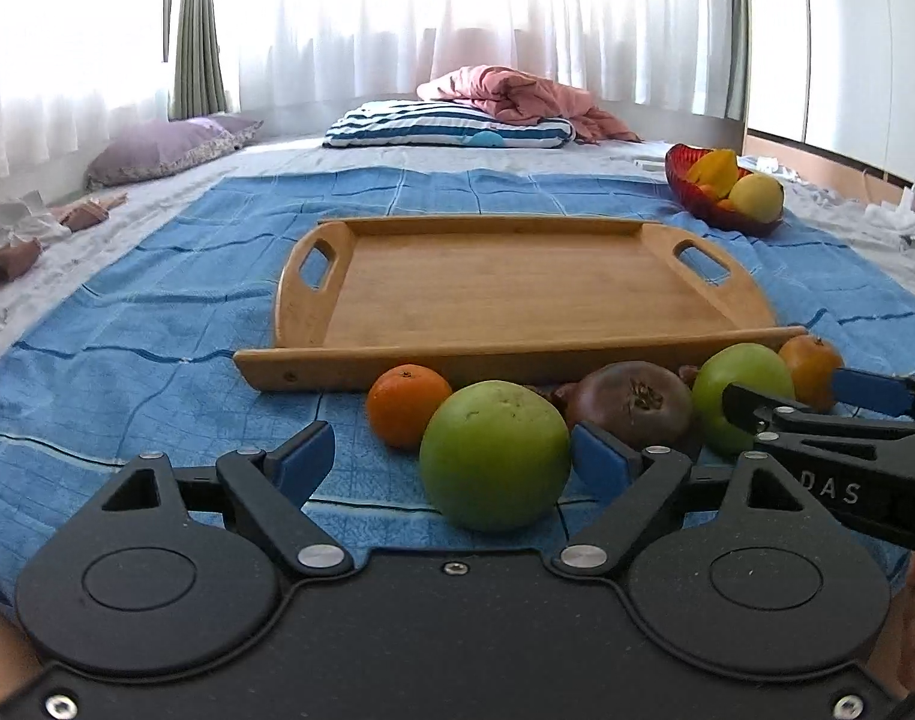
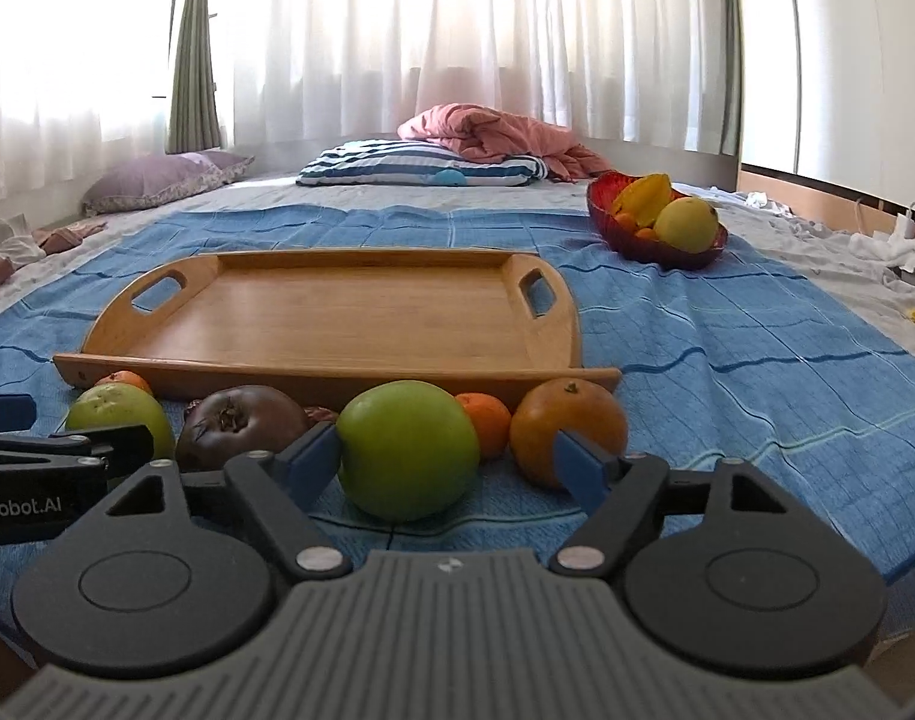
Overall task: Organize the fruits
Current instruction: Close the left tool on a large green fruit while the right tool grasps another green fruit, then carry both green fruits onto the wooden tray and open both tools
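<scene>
An empty wooden tray (image 1: 517, 282) (image 2: 349, 312) lies on the blue cloth. Fruits lie in a row in front of it. In the left wrist view my left gripper (image 1: 454, 459) is open around a green apple (image 1: 494, 455), with an orange (image 1: 408, 405) and a dark brown fruit (image 1: 634, 402) beside it. In the right wrist view my right gripper (image 2: 448, 459) is open around a second green apple (image 2: 408, 447); a large orange (image 2: 568, 426) and a small orange (image 2: 487, 420) lie to its right. Neither apple looks gripped.
A red bowl (image 2: 655, 240) (image 1: 685, 192) with yellow fruits stands at the back right. Pillows (image 2: 421, 171) and a pink blanket (image 2: 499, 138) lie farther back. Clutter lies along both sides of the bed. Curtains hang behind.
</scene>
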Motion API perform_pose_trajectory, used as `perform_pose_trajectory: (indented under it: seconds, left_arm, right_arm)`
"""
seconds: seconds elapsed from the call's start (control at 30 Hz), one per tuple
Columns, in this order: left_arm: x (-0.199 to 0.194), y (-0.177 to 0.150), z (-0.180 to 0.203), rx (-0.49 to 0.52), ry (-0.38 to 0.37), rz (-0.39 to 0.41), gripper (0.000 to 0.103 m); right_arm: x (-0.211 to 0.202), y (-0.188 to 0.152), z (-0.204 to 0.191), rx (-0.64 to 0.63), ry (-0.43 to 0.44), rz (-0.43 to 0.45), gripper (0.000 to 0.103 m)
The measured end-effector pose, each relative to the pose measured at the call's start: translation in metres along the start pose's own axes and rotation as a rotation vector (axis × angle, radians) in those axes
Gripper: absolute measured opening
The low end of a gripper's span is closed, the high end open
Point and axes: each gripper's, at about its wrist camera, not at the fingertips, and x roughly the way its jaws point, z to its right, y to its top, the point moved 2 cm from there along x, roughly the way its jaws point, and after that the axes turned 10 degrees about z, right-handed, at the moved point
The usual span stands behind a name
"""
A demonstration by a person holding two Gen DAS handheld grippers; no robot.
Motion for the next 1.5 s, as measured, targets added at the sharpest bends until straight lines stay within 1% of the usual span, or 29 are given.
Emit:
perform_pose_trajectory:
  seconds: [0.07,0.13,0.17,0.2,0.23,0.27,0.33,0.43,0.6,0.63,0.67,0.77,0.83,0.97,1.13,1.17,1.3,1.37,1.5]
  left_arm:
    - [0.003,-0.001,-0.002,-0.015,-0.014,-0.01,0.083]
    - [0.004,-0.002,-0.004,-0.034,-0.05,-0.017,0.069]
    - [0.004,-0.003,-0.004,-0.046,-0.068,-0.02,0.065]
    - [0.004,-0.003,-0.004,-0.056,-0.085,-0.026,0.057]
    - [0.005,-0.004,-0.003,-0.059,-0.096,-0.036,0.056]
    - [0.005,-0.005,-0.001,-0.056,-0.095,-0.034,0.056]
    - [0.005,-0.006,0.0,-0.046,-0.097,-0.025,0.056]
    - [0.004,-0.005,-0.002,-0.057,-0.104,-0.028,0.056]
    - [-0.002,-0.006,-0.005,-0.073,-0.109,-0.039,0.055]
    - [-0.003,-0.006,-0.005,-0.074,-0.11,-0.037,0.055]
    - [-0.004,-0.006,-0.005,-0.075,-0.111,-0.036,0.055]
    - [-0.004,-0.007,-0.005,-0.077,-0.111,-0.035,0.055]
    - [-0.003,-0.006,-0.005,-0.077,-0.108,-0.033,0.056]
    - [0.001,-0.007,-0.003,-0.088,-0.103,-0.054,0.056]
    - [0.005,-0.007,-0.002,-0.097,-0.099,-0.049,0.057]
    - [0.006,-0.007,-0.002,-0.098,-0.096,-0.05,0.057]
    - [0.003,-0.003,-0.001,-0.105,-0.084,-0.058,0.056]
    - [0.001,0.0,-0.001,-0.095,-0.09,-0.057,0.056]
    - [-0.007,0.012,-0.004,-0.093,-0.089,-0.024,0.056]
  right_arm:
    - [0.002,0.0,-0.002,-0.003,0.005,-0.002,0.085]
    - [0.005,0.0,-0.004,-0.004,0.013,-0.008,0.083]
    - [0.007,0.0,-0.006,-0.004,0.018,-0.012,0.079]
    - [0.008,0.0,-0.007,-0.002,0.026,-0.017,0.074]
    - [0.008,-0.001,-0.009,0.002,0.035,-0.021,0.071]
    - [0.009,-0.001,-0.011,0.008,0.04,-0.029,0.066]
    - [0.011,-0.002,-0.014,0.005,0.037,-0.031,0.066]
    - [0.011,-0.002,-0.016,-0.006,0.036,-0.028,0.066]
    - [0.006,-0.003,-0.014,0.013,0.044,-0.045,0.062]
    - [0.005,-0.004,-0.013,0.011,0.044,-0.051,0.062]
    - [0.006,-0.005,-0.013,0.0,0.04,-0.059,0.065]
    - [0.011,-0.009,-0.011,0.005,0.039,-0.078,0.065]
    - [0.013,-0.009,-0.009,0.023,0.044,-0.076,0.066]
    - [0.015,-0.009,-0.008,0.024,0.05,-0.069,0.067]
    - [0.019,-0.009,-0.006,0.03,0.064,-0.062,0.069]
    - [0.019,-0.009,-0.005,0.036,0.068,-0.062,0.062]
    - [0.016,-0.008,-0.002,0.062,0.072,-0.053,0.06]
    - [0.013,-0.005,0.001,0.095,0.079,-0.049,0.06]
    - [0.007,0.003,0.005,0.13,0.101,-0.029,0.06]
